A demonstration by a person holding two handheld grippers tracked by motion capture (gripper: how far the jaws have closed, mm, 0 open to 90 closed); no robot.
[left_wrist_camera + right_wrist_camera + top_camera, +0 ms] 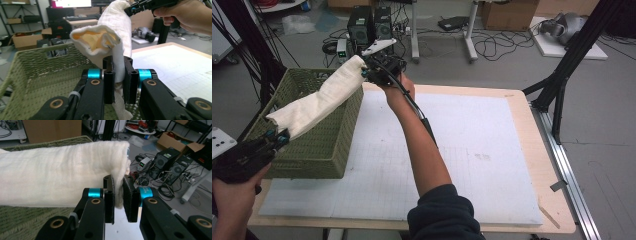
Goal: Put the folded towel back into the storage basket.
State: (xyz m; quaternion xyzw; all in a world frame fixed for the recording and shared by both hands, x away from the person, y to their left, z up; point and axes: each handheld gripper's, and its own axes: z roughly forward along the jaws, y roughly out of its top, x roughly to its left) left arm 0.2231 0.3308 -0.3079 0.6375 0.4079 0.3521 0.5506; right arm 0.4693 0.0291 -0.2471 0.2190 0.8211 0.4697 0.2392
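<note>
I am working over the white gridded mat (472, 150) on the wooden table (557, 200), with the green woven basket (319, 150) standing at its left edge. Above that basket I am holding a cream folded towel (319, 97) stretched between my two tools, clear of the rim and not yet inside. My left gripper (277, 137) is pinching the near end of the towel, the cloth squeezed between its black pads, and my right gripper (369, 70) is pinching the far end the same way. Judging by this, the folding looks done and the lift is made; what is left is lowering the towel into the basket and letting go. The towel's long axis is running from near-left to far-right across the basket's top, sloping upward toward my right gripper, with its open layered end facing my left gripper.
</note>
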